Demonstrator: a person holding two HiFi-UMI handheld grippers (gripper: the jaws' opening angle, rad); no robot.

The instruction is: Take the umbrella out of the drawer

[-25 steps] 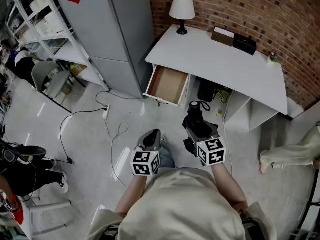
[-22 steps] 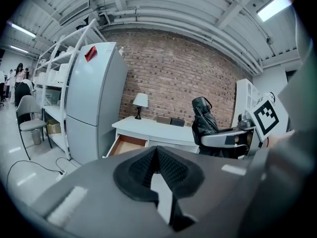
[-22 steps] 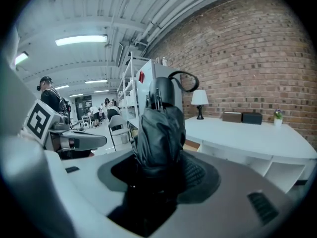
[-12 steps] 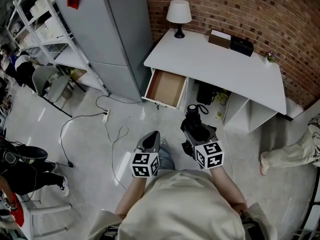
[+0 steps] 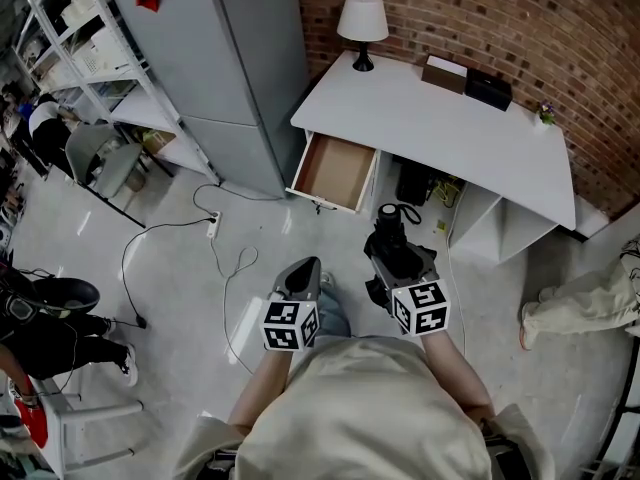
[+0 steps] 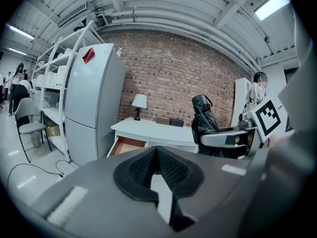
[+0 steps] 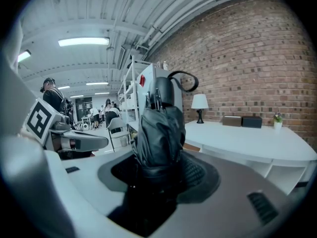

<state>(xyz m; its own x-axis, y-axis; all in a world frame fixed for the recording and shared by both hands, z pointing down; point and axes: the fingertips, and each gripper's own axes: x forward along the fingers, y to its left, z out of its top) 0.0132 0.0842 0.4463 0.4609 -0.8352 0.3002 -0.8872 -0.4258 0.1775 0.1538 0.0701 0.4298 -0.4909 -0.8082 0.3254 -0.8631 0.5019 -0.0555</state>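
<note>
A black folded umbrella (image 5: 390, 236) is clamped in my right gripper (image 5: 399, 268), held in the air over the floor in front of the desk. In the right gripper view the umbrella (image 7: 158, 125) stands up between the pads, its wrist loop at the top. The wooden drawer (image 5: 335, 171) hangs pulled out from the white desk (image 5: 450, 133) and looks empty. My left gripper (image 5: 306, 268) hovers left of the umbrella, shut on nothing. In the left gripper view its pads (image 6: 148, 165) meet, with the drawer (image 6: 127, 145) ahead and the umbrella (image 6: 204, 123) to the right.
A tall grey cabinet (image 5: 225, 68) stands left of the desk, with white shelving (image 5: 90, 58) beyond. A lamp (image 5: 363, 23) and two boxes (image 5: 470, 80) sit on the desktop. A cable (image 5: 215, 258) trails across the floor. A chair (image 5: 105, 158) is at left, a person's legs (image 5: 580, 308) at right.
Both grippers and the umbrella hold their places; only the head view shifts slightly. The person's legs at the right edge have moved a little.
</note>
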